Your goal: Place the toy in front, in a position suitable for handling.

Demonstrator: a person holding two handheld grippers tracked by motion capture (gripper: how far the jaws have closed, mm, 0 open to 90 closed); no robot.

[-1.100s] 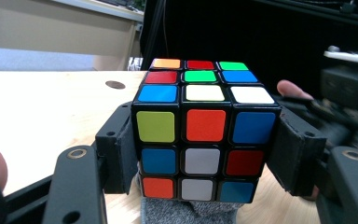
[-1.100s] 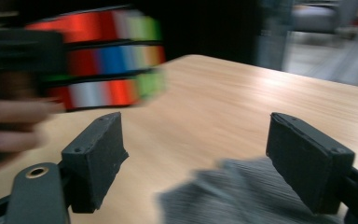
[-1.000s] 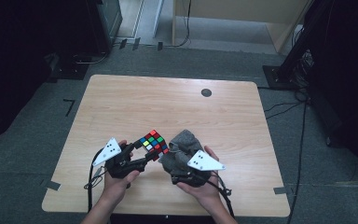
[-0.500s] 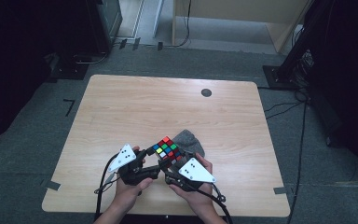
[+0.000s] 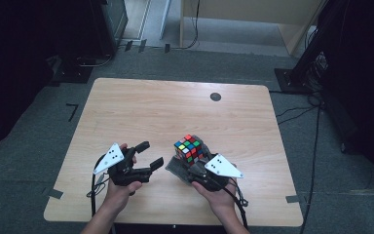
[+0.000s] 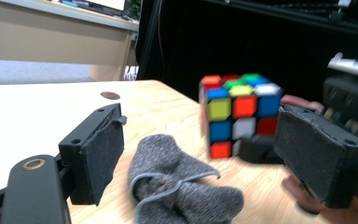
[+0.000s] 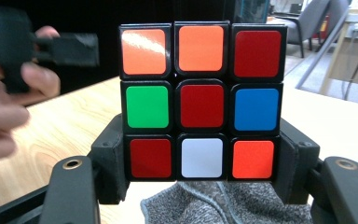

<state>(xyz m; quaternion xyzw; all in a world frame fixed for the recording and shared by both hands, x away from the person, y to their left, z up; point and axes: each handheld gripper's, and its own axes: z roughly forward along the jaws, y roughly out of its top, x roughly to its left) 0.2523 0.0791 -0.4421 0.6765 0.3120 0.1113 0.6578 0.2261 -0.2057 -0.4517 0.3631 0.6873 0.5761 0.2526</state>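
Puzzle cube [image 7: 200, 102] sits clamped between the jaws of the right gripper [image 5: 195, 163], lifted above a grey cloth [image 6: 177, 186] that lies on the wooden table [image 5: 175, 112] near its front edge, right of the middle. Left gripper [image 5: 148, 155] hovers just beside it, toward the front-left, jaws spread wide with nothing between them. Cloth lies crumpled under the cube, between the two grippers.
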